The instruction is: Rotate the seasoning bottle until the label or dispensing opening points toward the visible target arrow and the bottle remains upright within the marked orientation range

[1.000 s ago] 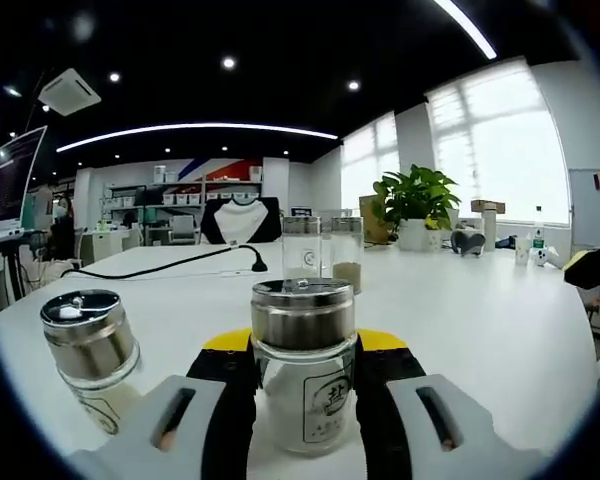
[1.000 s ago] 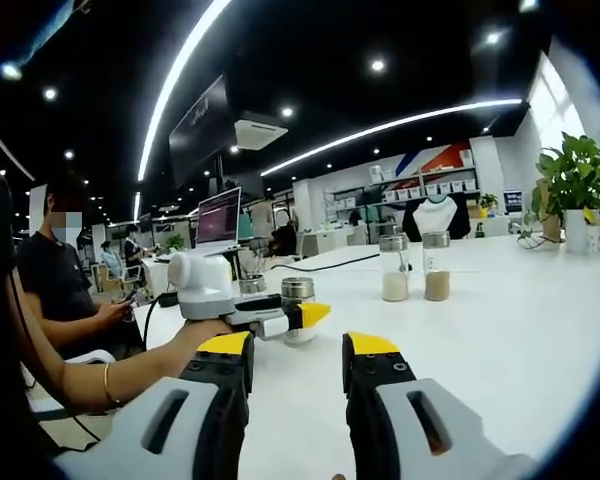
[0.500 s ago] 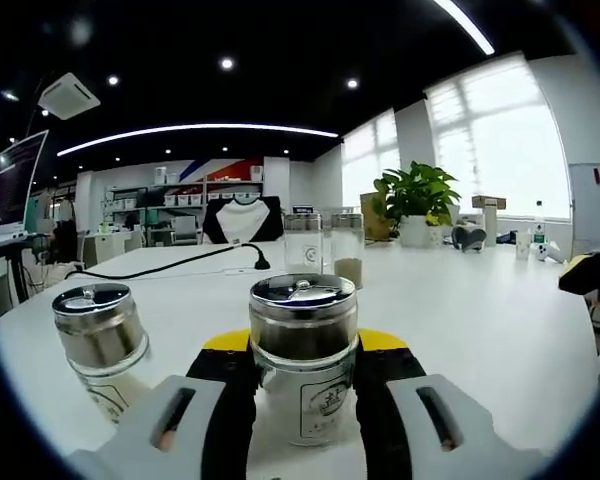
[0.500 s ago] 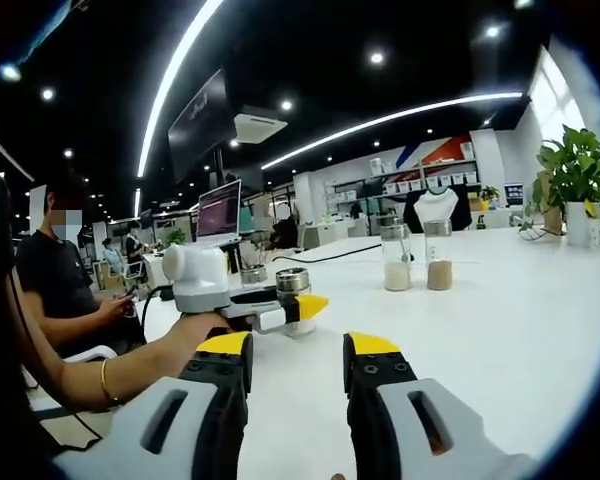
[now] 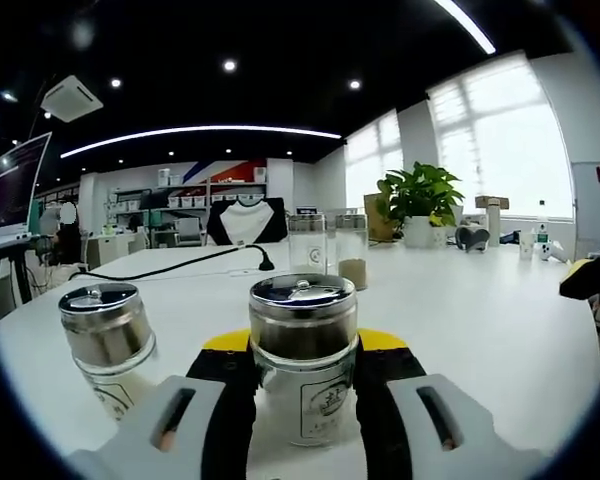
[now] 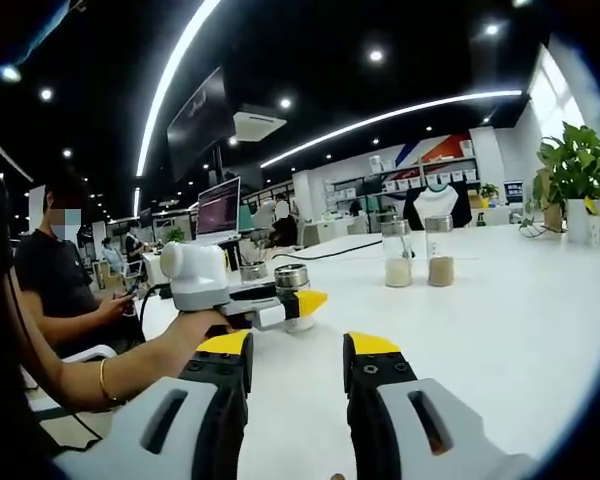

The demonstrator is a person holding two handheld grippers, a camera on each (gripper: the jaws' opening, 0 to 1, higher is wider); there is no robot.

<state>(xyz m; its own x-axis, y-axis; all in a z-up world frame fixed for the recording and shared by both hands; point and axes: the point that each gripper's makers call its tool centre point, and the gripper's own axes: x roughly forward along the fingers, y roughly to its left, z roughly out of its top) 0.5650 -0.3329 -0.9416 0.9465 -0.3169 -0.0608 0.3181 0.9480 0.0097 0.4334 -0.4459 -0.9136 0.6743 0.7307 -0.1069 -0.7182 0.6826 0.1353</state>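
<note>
A glass seasoning bottle (image 5: 303, 385) with a metal lid and a white label stands upright on the white table (image 5: 480, 320). My left gripper (image 5: 303, 345) is shut on it, with the label facing the camera. In the right gripper view that left gripper (image 6: 298, 306) shows at left of centre, held by a person's hand, with the bottle (image 6: 292, 281) between its yellow tips. My right gripper (image 6: 295, 360) hangs open above the table with nothing between its jaws. Its dark and yellow tip (image 5: 592, 275) enters the left gripper view at the right edge.
A second metal-lidded bottle (image 5: 108, 335) stands just left of the held one. Two tall jars (image 5: 327, 248) (image 6: 418, 255) stand farther back, near a black cable (image 5: 180, 262). A potted plant (image 5: 417, 200) is at the far right. A person (image 6: 55, 285) sits at the left.
The left gripper view has shifted slightly; the held bottle now sits lower between the jaws, with more of its lid top showing. The right gripper has stayed open and still.
</note>
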